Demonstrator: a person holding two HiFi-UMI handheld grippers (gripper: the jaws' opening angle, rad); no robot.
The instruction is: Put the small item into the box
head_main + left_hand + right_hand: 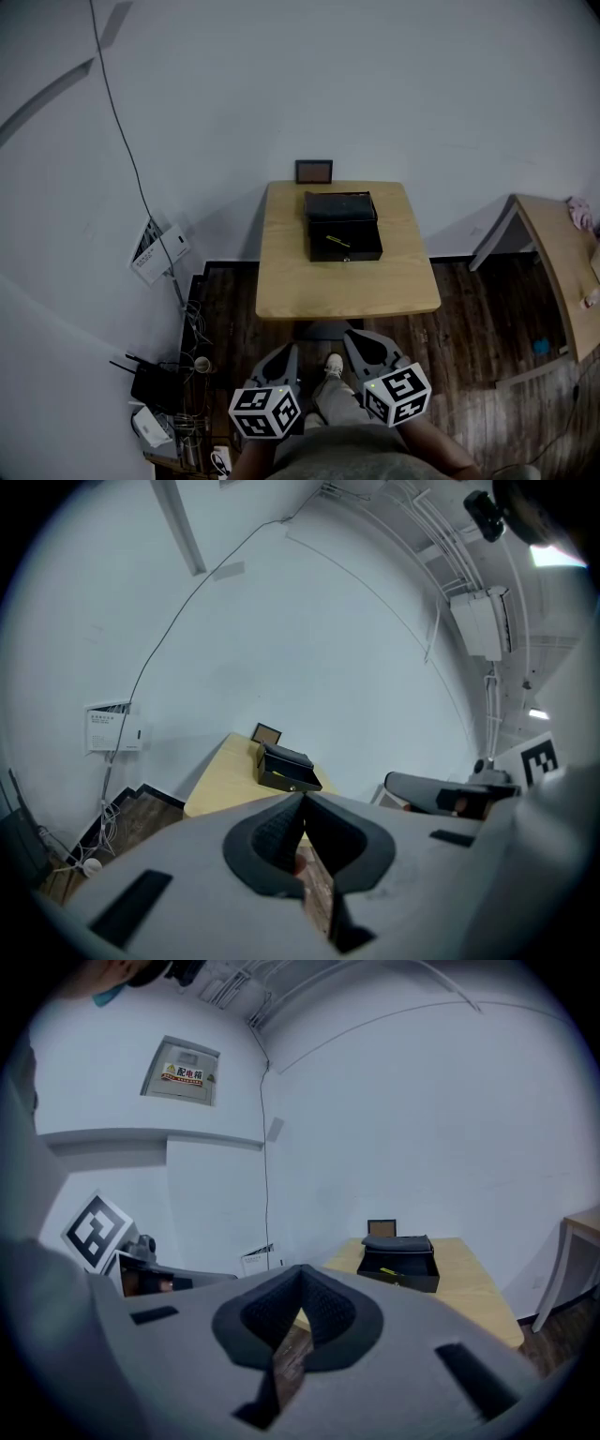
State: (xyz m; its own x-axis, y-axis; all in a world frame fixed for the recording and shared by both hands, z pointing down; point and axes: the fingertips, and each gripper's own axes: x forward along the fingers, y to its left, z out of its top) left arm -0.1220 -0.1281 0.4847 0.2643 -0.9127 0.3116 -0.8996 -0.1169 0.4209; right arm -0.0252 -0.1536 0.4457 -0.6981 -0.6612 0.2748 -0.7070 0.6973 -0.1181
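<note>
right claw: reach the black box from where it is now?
Probably not yet. The right claw hangs shut, short of the near edge of the table, and the black box sits towards the far edge. Nothing blocks the way; a step forward should do.

The thin yellowish item (338,242) in the black box (367,251) is too small to identify; a second table (558,253) is cut off by the right edge.

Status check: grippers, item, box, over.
Left gripper shut, empty; right gripper same, both short of table. Yellow item inside black box. Small frame behind box.
</note>
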